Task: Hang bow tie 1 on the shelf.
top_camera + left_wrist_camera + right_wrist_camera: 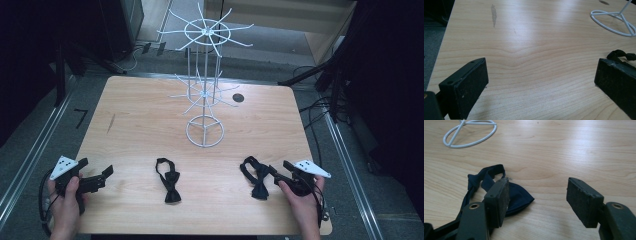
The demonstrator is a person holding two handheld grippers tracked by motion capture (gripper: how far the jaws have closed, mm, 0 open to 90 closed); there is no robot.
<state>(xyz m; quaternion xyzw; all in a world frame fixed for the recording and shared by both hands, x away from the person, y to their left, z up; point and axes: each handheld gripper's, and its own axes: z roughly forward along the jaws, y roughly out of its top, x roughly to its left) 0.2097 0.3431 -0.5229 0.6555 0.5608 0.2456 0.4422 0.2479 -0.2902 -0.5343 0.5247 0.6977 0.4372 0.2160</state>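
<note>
Evidently at an early stage: the white wire display stand (204, 90), with two tiers of radiating hook arms on a ring base, rises from the middle of the pale wooden tabletop (140, 115), and no arm carries anything. Both things to be hung lie flat on the tabletop on the person's side of the stand: a black fabric bow tie with looped neck strap (169, 181), just left of the stand's ring base and nearer the person, and a dark navy fabric bow tie with looped strap (255, 177), right of the base. Picking up and hanging, by this reading, both remain. The right gripper (537, 195) stands fairly wide open, holding nothing; its left jaw lies against or just over the navy tie's wing, with bare wood between the pads, so no grip is made. The left gripper (540, 77), well left of the stand, is spread wide and empty above bare tabletop, the black tie's strap showing just beyond its right jaw.
</note>
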